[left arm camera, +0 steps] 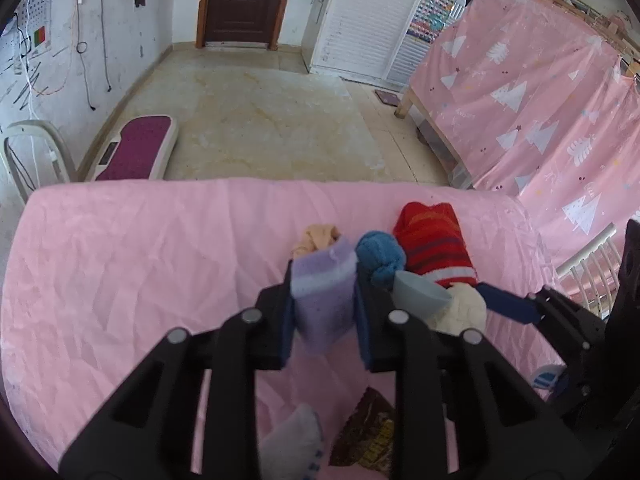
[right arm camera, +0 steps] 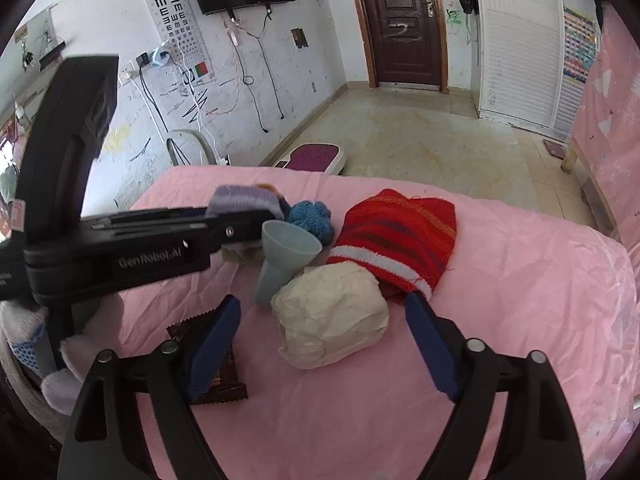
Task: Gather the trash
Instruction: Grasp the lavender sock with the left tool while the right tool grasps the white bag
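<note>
My left gripper [left arm camera: 324, 312] is shut on a purple knitted sock [left arm camera: 325, 300] and holds it above the pink table; it also shows in the right wrist view [right arm camera: 244, 200]. My right gripper [right arm camera: 324, 332] is open, its jaws on either side of a crumpled cream paper ball [right arm camera: 332, 316], not touching it. A light blue plastic cup [right arm camera: 284, 260] lies on its side behind the ball. A brown snack wrapper [right arm camera: 220, 376] lies under my right gripper's left finger [right arm camera: 216, 340].
A red striped knitted piece [right arm camera: 396, 240] and a blue knitted ball [right arm camera: 314, 218] lie on the pink tablecloth [right arm camera: 500, 320]. A basket with white socks [right arm camera: 28, 344] stands at the left edge. A pink curtained frame [left arm camera: 540, 100] stands at the right.
</note>
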Available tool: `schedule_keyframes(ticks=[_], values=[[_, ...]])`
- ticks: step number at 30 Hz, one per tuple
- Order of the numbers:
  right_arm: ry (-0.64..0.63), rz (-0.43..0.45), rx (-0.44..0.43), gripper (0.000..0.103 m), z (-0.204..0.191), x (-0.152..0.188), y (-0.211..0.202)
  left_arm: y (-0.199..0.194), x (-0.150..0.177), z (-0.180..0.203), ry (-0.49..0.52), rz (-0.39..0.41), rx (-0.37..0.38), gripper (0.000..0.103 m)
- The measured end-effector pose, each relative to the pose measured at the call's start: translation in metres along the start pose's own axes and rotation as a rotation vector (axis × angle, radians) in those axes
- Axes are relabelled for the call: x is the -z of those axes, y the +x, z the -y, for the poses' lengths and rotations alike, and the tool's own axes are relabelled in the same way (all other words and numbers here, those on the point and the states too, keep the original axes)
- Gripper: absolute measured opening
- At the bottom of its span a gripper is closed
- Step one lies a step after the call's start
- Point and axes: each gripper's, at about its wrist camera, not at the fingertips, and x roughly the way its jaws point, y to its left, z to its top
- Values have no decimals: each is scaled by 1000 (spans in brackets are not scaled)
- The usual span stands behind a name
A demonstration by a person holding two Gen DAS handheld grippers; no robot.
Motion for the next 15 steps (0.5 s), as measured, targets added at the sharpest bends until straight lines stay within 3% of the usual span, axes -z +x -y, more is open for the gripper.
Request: schedule_keyframes(ticks=[1, 2, 15], values=[[-6, -6, 9, 51, -1, 0, 2, -3, 0, 0, 0, 10, -3, 22], [-12, -10, 22, 47, -2, 1, 4, -5, -2, 1, -2, 21, -7, 22], [2, 36, 74, 46, -8, 6, -18, -33, -3, -1, -16, 116, -3, 22]])
